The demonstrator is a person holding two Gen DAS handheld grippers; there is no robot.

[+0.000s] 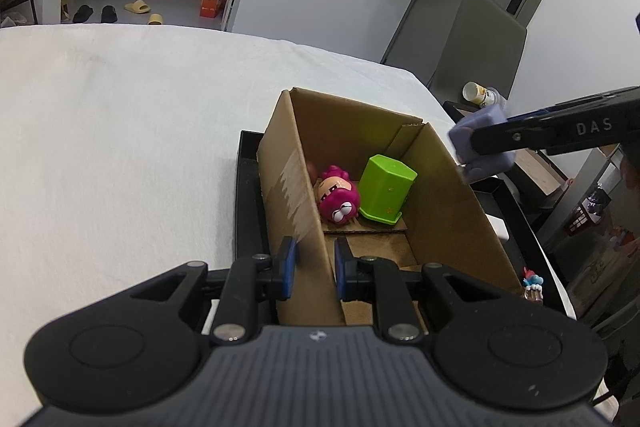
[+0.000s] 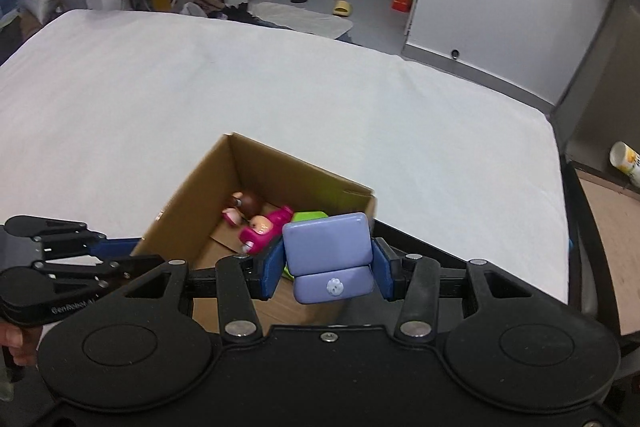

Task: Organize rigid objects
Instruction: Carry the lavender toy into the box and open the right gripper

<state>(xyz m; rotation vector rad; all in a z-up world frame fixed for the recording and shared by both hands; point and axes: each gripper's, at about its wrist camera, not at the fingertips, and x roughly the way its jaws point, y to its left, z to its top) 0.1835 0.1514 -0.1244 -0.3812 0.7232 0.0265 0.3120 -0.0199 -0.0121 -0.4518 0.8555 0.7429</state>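
Observation:
An open cardboard box (image 1: 452,195) sits in a black tray (image 1: 246,195) on the white table. Inside lie a pink toy figure (image 1: 338,197), a green plastic box (image 1: 386,195) and a small brown-headed figure (image 2: 244,205). My left gripper (image 1: 314,269) is shut on the box's left wall, one pad on each side. My right gripper (image 2: 327,267) is shut on a lilac plastic box (image 2: 330,257) and holds it above the box's right rim; it also shows in the left wrist view (image 1: 482,147). The cardboard box also shows in the right wrist view (image 2: 188,211).
A small blue-and-red figure (image 1: 532,285) stands in the tray right of the box, near a white block (image 1: 498,227). A white and yellow cup (image 1: 478,94) lies beyond the table's right edge. White tablecloth (image 2: 280,87) spreads left and behind.

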